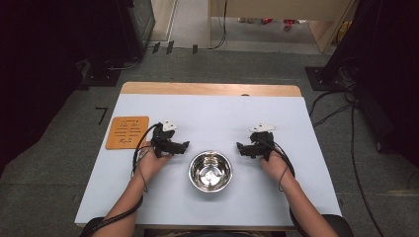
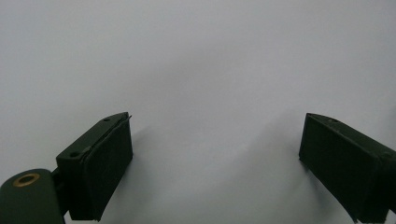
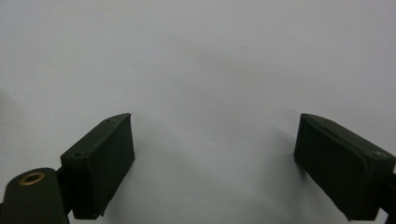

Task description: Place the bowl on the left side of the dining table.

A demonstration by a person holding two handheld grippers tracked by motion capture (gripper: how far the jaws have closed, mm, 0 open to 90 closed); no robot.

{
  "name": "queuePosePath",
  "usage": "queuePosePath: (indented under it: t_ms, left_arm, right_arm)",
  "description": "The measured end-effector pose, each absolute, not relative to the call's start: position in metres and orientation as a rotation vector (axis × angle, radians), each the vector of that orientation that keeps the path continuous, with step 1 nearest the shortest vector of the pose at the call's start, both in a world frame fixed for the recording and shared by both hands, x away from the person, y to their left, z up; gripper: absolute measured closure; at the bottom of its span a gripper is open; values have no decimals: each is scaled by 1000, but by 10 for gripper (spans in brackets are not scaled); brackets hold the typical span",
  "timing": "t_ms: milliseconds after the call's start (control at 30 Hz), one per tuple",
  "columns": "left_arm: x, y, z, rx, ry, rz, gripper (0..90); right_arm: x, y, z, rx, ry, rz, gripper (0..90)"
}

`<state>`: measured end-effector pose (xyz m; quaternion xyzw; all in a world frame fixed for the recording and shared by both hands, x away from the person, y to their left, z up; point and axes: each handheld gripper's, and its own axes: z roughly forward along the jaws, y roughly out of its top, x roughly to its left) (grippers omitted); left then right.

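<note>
Evidently the steel bowl [image 1: 210, 171] sat near-centre between the left gripper [image 1: 184, 146] and right gripper [image 1: 240, 147], both spread wide and empty; light, rigid and slippery, it looked best pinched at its rim.

Table [image 1: 207, 90] with pale blue cover; steel bowl [image 1: 210, 171] near front centre, orange mat [image 1: 127, 132] at left edge.

silver bowl [image 1: 210, 171], orange board [image 1: 127, 132], black tools
</note>
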<state>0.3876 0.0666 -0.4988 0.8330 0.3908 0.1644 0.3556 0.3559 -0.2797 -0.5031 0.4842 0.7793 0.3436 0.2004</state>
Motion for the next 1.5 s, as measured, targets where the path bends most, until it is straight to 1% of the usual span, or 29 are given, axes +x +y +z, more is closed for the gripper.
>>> queuePosePath:
  t_ms: [700, 1133, 1233, 1267, 1400, 1500]
  left_arm:
    - [386, 66, -499, 2144, 1018, 440, 99]
    - [388, 65, -497, 2157, 1037, 423, 105]
    - [389, 66, -495, 2174, 1036, 415, 124]
    - [389, 67, -493, 2179, 1036, 410, 155]
    - [390, 67, -492, 2201, 1030, 400, 163]
    - [392, 69, -489, 2221, 1020, 393, 229]
  right_arm:
    - [356, -280, -503, 1354, 2178, 961, 118]
    - [356, -280, -503, 1354, 2178, 961, 118]
    - [356, -280, -503, 1354, 2178, 961, 118]
    - [356, -280, -503, 1353, 2178, 961, 118]
    - [356, -280, -503, 1353, 2178, 960, 118]
    - [356, -280, -503, 1353, 2178, 961, 118]
